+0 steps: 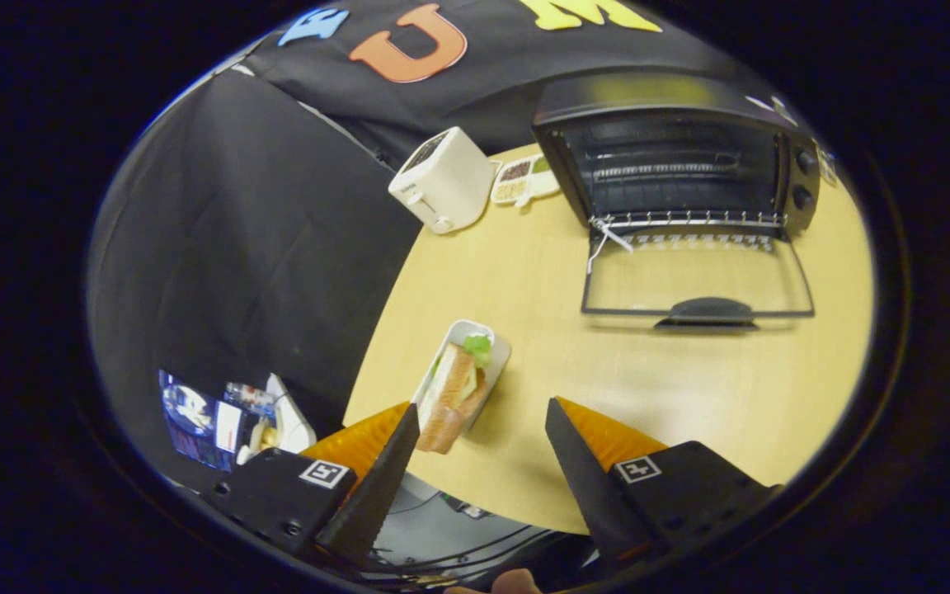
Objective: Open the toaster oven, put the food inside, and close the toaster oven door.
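The gripper [482, 417] stood wide open and empty, its two fingers spread apart above the near edge of the table [689, 388]. Just ahead of the left finger lay one sandwich [454, 396] in one white tray [498, 353], the near end of the sandwich almost level with that fingertip and overhanging the tray toward it. The long axis of tray and sandwich ran away from the gripper, slanting a little to the right, so the food sat toward the left side of the gap between the fingers, not centred in it. Well beyond, to the right and farther across the table, stood one toaster oven [673, 157] with its glass door [698, 276] already dropped flat toward the gripper, handle [707, 311] nearest, and its wire rack [685, 219] visible at the mouth of the cavity. To the left of the oven stood one white toaster [442, 180], and between the two lay one small divided dish [524, 179]. Judged from this layout, opening was done; the next move called for a small shift leftward to bracket the sandwich.
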Motion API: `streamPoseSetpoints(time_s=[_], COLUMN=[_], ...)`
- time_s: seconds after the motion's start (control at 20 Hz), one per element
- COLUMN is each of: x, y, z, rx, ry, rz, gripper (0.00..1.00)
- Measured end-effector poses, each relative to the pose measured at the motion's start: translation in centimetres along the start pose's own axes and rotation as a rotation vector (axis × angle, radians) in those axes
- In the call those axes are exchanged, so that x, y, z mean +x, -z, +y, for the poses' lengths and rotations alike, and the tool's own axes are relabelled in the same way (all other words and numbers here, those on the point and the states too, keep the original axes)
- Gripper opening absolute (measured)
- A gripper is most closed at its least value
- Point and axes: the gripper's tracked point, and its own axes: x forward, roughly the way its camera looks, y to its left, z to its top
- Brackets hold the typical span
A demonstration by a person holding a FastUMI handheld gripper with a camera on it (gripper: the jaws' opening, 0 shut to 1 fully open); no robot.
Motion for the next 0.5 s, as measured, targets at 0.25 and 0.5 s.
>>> streamPoseSetpoints(time_s=[0.25,0.5], x=[4.9,7.1], y=[1.3,1.1], z=[1.0,0.8], rx=[0.163,0.268], ry=[-0.048,-0.047], rz=[0.074,0.097], gripper=[0.97,0.70])
